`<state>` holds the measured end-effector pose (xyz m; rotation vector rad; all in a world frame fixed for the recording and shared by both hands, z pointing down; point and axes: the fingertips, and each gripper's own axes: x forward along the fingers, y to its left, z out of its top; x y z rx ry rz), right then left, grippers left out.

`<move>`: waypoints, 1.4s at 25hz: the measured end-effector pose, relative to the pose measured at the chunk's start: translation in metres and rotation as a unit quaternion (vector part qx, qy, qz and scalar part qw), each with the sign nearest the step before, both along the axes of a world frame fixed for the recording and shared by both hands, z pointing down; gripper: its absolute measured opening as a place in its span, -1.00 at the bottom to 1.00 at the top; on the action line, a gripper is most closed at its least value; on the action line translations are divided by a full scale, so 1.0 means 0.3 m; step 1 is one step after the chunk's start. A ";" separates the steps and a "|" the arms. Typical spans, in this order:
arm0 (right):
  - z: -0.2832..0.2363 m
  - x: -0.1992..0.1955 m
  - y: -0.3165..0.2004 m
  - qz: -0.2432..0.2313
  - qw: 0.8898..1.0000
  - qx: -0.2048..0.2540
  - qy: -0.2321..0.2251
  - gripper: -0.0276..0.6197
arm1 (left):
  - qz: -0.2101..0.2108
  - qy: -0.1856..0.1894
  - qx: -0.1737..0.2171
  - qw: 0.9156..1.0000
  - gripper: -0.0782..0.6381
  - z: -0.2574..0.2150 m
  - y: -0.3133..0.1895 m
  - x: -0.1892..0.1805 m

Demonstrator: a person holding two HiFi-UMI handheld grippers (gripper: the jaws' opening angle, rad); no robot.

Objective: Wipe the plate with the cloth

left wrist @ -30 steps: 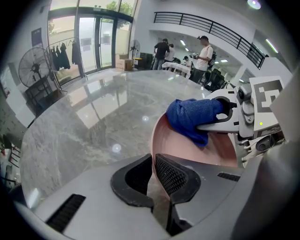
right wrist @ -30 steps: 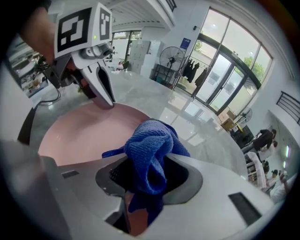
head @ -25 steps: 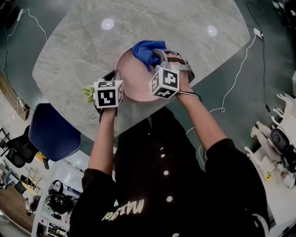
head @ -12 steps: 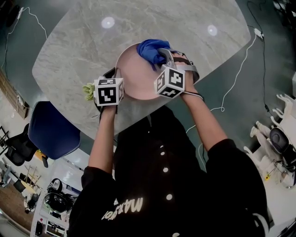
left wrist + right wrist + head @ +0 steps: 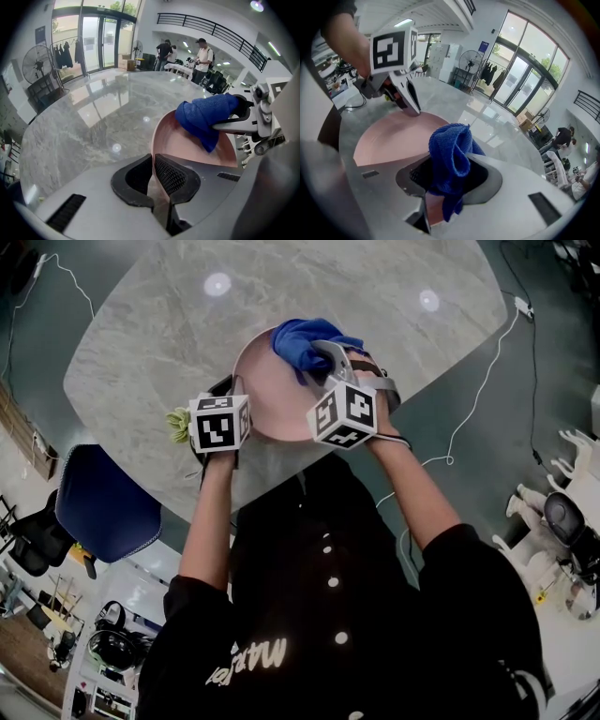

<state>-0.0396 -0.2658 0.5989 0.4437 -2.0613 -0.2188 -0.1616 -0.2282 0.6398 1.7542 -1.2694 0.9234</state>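
Left gripper (image 5: 153, 171) pinches the stiff, probably slippery plate (image 5: 187, 150) by its left rim, while right gripper (image 5: 447, 177) clamps the soft, light, floppy bunched cloth (image 5: 450, 145).

Left gripper (image 5: 233, 393) meets the round pink plate (image 5: 270, 395) at its left rim; right gripper (image 5: 325, 354) holds the bunched blue cloth (image 5: 302, 341) over its far side.

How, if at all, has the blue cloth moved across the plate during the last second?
Yes, slightly: in the head view the blue cloth in the right gripper shifted a little rightward along the far rim of the pink plate.
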 end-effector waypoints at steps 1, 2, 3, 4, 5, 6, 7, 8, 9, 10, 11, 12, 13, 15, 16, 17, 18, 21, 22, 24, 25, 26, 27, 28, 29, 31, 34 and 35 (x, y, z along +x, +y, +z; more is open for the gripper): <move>-0.027 -0.017 0.007 0.002 1.000 -0.002 -0.015 -0.45 | 0.000 0.001 0.000 1.000 -0.67 0.000 -0.001 0.001; -0.052 -0.037 0.014 0.003 1.000 -0.005 -0.029 -0.45 | 0.000 0.002 0.000 1.000 -0.68 0.000 -0.002 0.001; -0.075 -0.059 0.023 0.003 0.999 -0.009 -0.043 -0.45 | 0.001 0.003 0.000 1.000 -0.68 0.001 -0.003 0.001; -0.095 -0.083 0.034 0.001 0.998 -0.015 -0.057 -0.45 | 0.001 0.003 0.000 1.000 -0.68 0.001 -0.004 0.001; -0.111 -0.108 0.045 -0.001 0.997 -0.021 -0.069 -0.45 | 0.001 0.003 0.000 1.000 -0.68 0.000 -0.004 0.001; -0.122 -0.133 0.058 -0.004 0.996 -0.029 -0.080 -0.45 | 0.001 0.003 0.000 1.000 -0.68 -0.001 -0.004 0.001; -0.125 -0.157 0.072 -0.007 0.995 -0.037 -0.089 -0.45 | 0.001 0.003 0.000 1.000 -0.67 -0.001 -0.004 0.000; -0.122 -0.180 0.086 -0.012 0.994 -0.044 -0.095 -0.45 | 0.002 0.003 0.000 1.000 -0.68 -0.001 -0.002 -0.001; -0.114 -0.198 0.100 -0.017 0.994 -0.051 -0.098 -0.45 | 0.002 0.003 0.000 1.000 -0.68 0.000 -0.001 -0.001; -0.100 -0.213 0.114 -0.020 0.993 -0.058 -0.100 -0.45 | 0.003 0.003 -0.001 1.000 -0.67 0.000 0.000 0.000; -0.082 -0.225 0.125 -0.022 0.992 -0.066 -0.101 -0.45 | 0.005 0.002 -0.002 1.000 -0.67 0.001 0.000 0.002; -0.063 -0.236 0.136 -0.022 0.992 -0.076 -0.103 -0.45 | 0.006 0.001 -0.003 1.000 -0.67 0.002 0.001 0.002; -0.042 -0.246 0.145 -0.019 0.991 -0.085 -0.106 -0.45 | 0.007 0.001 -0.003 1.000 -0.67 0.003 0.001 0.000; -0.005 -0.259 0.153 -0.009 0.989 -0.101 -0.112 -0.45 | 0.006 0.003 -0.003 1.000 -0.68 0.003 0.002 -0.003; 0.008 -0.263 0.152 -0.001 0.987 -0.107 -0.115 -0.45 | 0.006 0.004 -0.003 1.000 -0.68 0.002 0.002 -0.004; 0.018 -0.266 0.150 0.006 0.986 -0.112 -0.119 -0.45 | 0.006 0.005 -0.003 1.000 -0.68 0.002 0.002 -0.004; 0.027 -0.269 0.147 0.010 0.986 -0.116 -0.122 -0.45 | 0.006 0.006 -0.003 1.000 -0.67 0.002 0.002 -0.003; 0.058 -0.280 0.147 0.012 0.986 -0.122 -0.114 -0.45 | 0.008 0.003 -0.006 1.000 -0.68 0.006 0.004 -0.004; 0.069 -0.282 0.146 0.014 0.986 -0.123 -0.110 -0.46 | 0.008 0.002 -0.006 1.000 -0.68 0.006 0.004 -0.003; 0.087 -0.284 0.142 0.024 0.986 -0.124 -0.105 -0.45 | 0.008 0.002 -0.007 1.000 -0.68 0.007 0.003 -0.002; 0.094 -0.286 0.141 0.027 0.987 -0.123 -0.102 -0.46 | 0.008 0.002 -0.008 1.000 -0.68 0.007 0.003 -0.001; 0.098 -0.288 0.140 0.027 0.987 -0.121 -0.098 -0.45 | 0.008 0.003 -0.008 1.000 -0.68 0.007 0.003 -0.001; 0.100 -0.288 0.140 0.027 0.988 -0.118 -0.095 -0.45 | 0.008 0.004 -0.009 1.000 -0.68 0.006 0.004 0.000; 0.102 -0.288 0.141 0.025 0.989 -0.116 -0.093 -0.45 | 0.008 0.003 -0.009 1.000 -0.68 0.005 0.005 0.000; 0.102 -0.287 0.142 0.024 0.989 -0.115 -0.092 -0.45 | 0.008 0.002 -0.008 1.000 -0.68 0.004 0.005 0.000; 0.103 -0.284 0.144 0.023 0.989 -0.113 -0.089 -0.45 | 0.009 -0.004 -0.006 1.000 -0.68 0.004 0.006 0.001; 0.104 -0.283 0.144 0.017 0.991 -0.105 -0.081 -0.45 | 0.007 -0.009 -0.002 1.000 -0.68 0.004 0.005 0.000; 0.105 -0.283 0.144 0.015 0.991 -0.103 -0.080 -0.45 | 0.005 -0.009 -0.002 1.000 -0.68 0.005 0.004 -0.002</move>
